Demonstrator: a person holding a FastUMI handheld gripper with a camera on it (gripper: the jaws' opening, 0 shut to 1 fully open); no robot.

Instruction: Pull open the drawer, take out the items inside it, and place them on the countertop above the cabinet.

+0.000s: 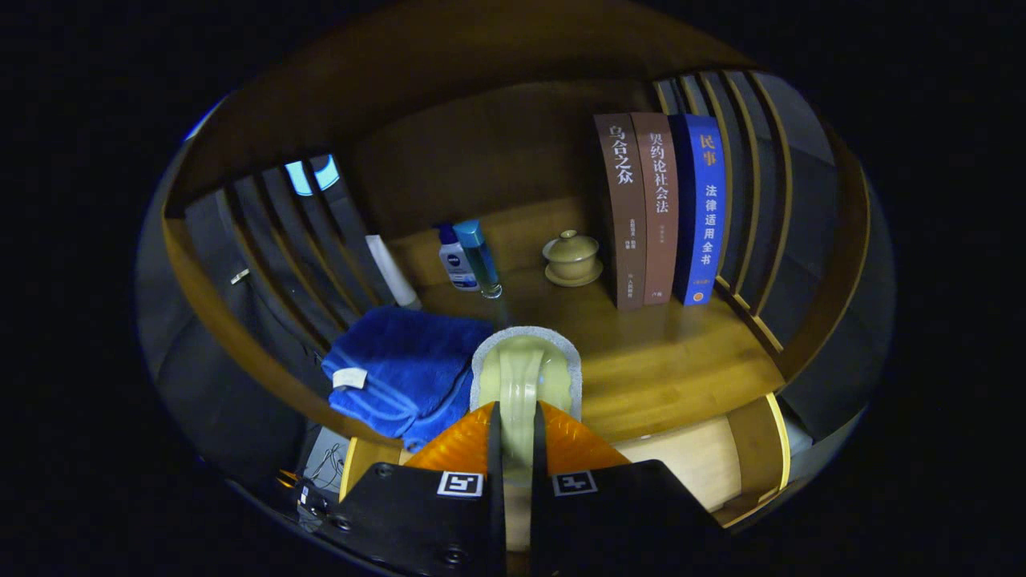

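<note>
My gripper (513,421) is shut on the pale cream handle of a sponge-backed scrubber (525,373). Its grey foam pad stands just ahead of my fingertips, low over the front part of the wooden countertop (673,361). A folded blue towel (401,373) lies on the countertop, touching or nearly touching the scrubber's left side. Whether the scrubber rests on the wood or hangs just above it I cannot tell. Below the counter's front edge, a paler wooden panel (689,465) of the cabinet shows to the right of my fingers.
Beyond the scrubber stand a white-and-blue bottle (457,260) and a blue-capped clear bottle (481,256). Right of them sit a lidded tea cup on a saucer (572,258) and three upright books (661,212). A white tube (393,272) leans at the left slats.
</note>
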